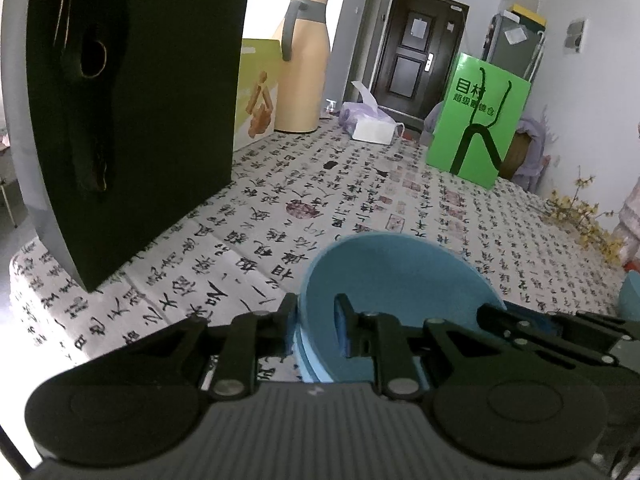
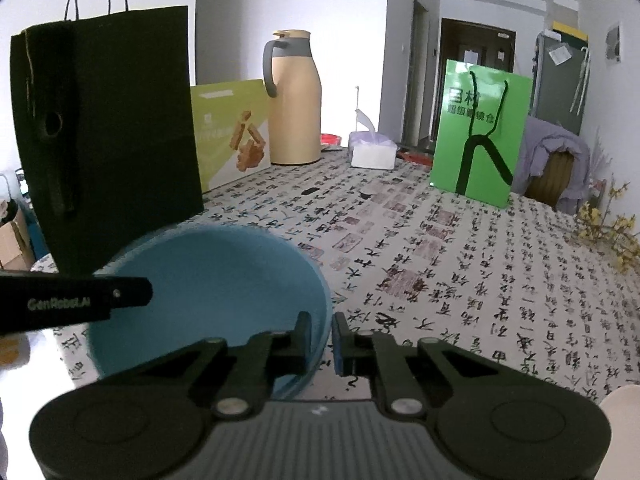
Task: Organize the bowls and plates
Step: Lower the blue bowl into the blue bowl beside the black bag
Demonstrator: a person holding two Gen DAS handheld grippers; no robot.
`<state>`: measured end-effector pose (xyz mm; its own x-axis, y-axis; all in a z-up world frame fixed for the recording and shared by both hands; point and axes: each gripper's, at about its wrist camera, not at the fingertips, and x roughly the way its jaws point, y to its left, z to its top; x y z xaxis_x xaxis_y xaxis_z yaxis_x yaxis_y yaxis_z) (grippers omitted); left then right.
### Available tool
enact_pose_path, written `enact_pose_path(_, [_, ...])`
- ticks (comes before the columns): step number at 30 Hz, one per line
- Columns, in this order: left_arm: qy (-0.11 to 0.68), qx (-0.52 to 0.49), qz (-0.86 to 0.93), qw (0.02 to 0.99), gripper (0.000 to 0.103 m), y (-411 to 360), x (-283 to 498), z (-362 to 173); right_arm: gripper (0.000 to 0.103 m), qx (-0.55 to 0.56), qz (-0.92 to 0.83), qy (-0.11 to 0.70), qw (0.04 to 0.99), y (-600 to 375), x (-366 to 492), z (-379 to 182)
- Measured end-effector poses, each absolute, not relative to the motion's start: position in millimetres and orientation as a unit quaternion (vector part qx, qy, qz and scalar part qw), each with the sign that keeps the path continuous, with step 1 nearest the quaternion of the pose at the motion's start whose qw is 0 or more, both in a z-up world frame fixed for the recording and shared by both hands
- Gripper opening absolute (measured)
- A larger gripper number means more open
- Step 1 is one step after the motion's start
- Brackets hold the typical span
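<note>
A blue bowl [image 1: 400, 280] sits low over the calligraphy tablecloth [image 1: 360, 200], and both grippers hold it. My left gripper [image 1: 318, 312] is shut on its near-left rim, one finger inside and one outside. At the bowl's right side my right gripper's black linkage [image 1: 552, 330] shows. In the right wrist view the same blue bowl [image 2: 208, 292] fills the lower left. My right gripper [image 2: 322, 334] is shut on its right rim. One of the left gripper's fingers [image 2: 120, 294] reaches in from the left over the bowl. A cream dish edge [image 2: 620, 420] shows at the bottom right.
A tall black paper bag [image 2: 108, 132] stands just behind the bowl. Further back are a snack box [image 2: 232, 136], a beige thermos jug [image 2: 294, 100], a tissue box [image 2: 372, 152] and a green bag [image 2: 480, 132]. Yellow flowers [image 2: 608, 228] lie at the right edge.
</note>
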<state>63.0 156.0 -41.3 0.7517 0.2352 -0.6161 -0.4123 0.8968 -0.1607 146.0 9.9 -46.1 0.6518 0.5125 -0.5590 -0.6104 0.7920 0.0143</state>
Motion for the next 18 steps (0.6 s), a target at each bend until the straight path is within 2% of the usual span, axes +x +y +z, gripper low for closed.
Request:
enact_pose_path(3, [0.314,-0.139,0.176,0.923,0.016,159,65,-43,0.010,-0.088,0.310,0.277,0.905,10,145,-46])
enact_pose_path(11, [0.313,-0.124,0.180,0.924,0.016,154,66,-44,0.012,-0.081,0.315,0.280,0.903,7,145,-45])
enact_pose_path(14, [0.302,-0.114,0.183,0.929,0.019,150,63,-38,0.017,-0.066,0.314,0.283,0.904,1,146,-43])
enact_pose_path(16, [0.293,-0.106,0.180,0.933,0.036,146,61,-33,0.022,-0.045,0.319,0.288,0.902,-7,149,-40])
enact_pose_path(17, [0.288,-0.103,0.180,0.935,0.053,145,60,-31,0.027,-0.033,0.321,0.290,0.901,-12,150,-39])
enact_pose_path(18, [0.282,-0.101,0.181,0.937,0.067,143,58,-29,0.040,-0.022,0.318,0.288,0.903,-17,150,-38])
